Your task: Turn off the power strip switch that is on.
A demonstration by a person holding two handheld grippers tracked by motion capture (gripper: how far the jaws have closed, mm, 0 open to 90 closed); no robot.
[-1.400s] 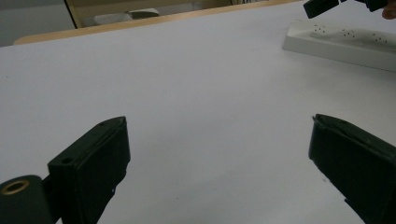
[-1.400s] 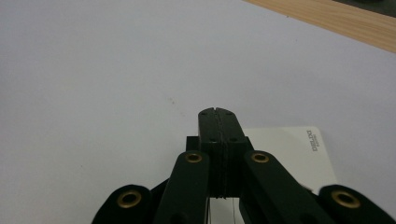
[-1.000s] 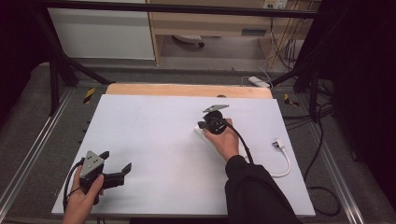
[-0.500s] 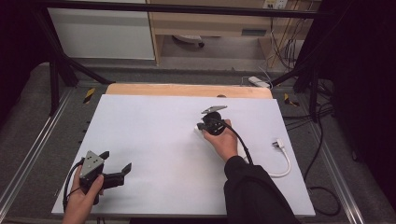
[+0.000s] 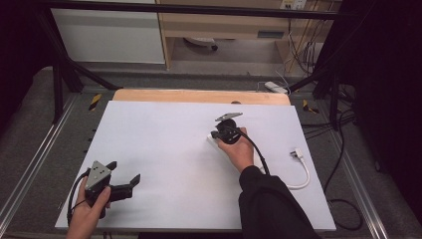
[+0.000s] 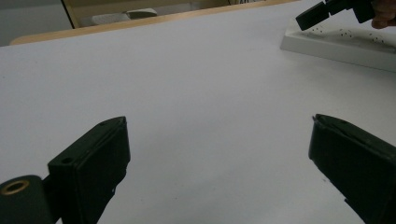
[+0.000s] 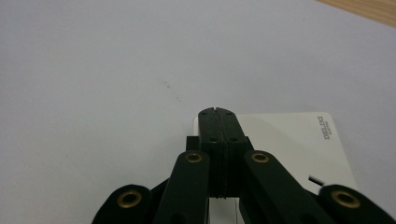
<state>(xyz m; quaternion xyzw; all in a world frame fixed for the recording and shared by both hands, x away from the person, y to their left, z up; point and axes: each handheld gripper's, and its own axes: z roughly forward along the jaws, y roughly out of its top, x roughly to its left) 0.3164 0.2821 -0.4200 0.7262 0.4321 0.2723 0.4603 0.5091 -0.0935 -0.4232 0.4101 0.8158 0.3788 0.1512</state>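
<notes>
A white power strip (image 7: 289, 140) lies flat on the white table (image 5: 164, 139), right of the middle. My right gripper (image 7: 218, 112) is shut, its black jaws pressed together with nothing between them, tips over the strip's near end. From above, the right gripper (image 5: 225, 132) covers most of the strip (image 5: 211, 141). My left gripper (image 5: 123, 172) is held low at the table's front left corner, open. Its two jaws stand wide apart over bare table (image 6: 219, 121). In the left gripper view the strip (image 6: 345, 44) is far off at top right, under the right gripper (image 6: 322, 11).
The strip's white cable (image 5: 301, 174) curls on the table's right side and ends in a plug (image 5: 297, 153). A wooden strip (image 5: 199, 95) borders the table's far edge. Black frame posts and floor cables (image 5: 343, 199) flank the table.
</notes>
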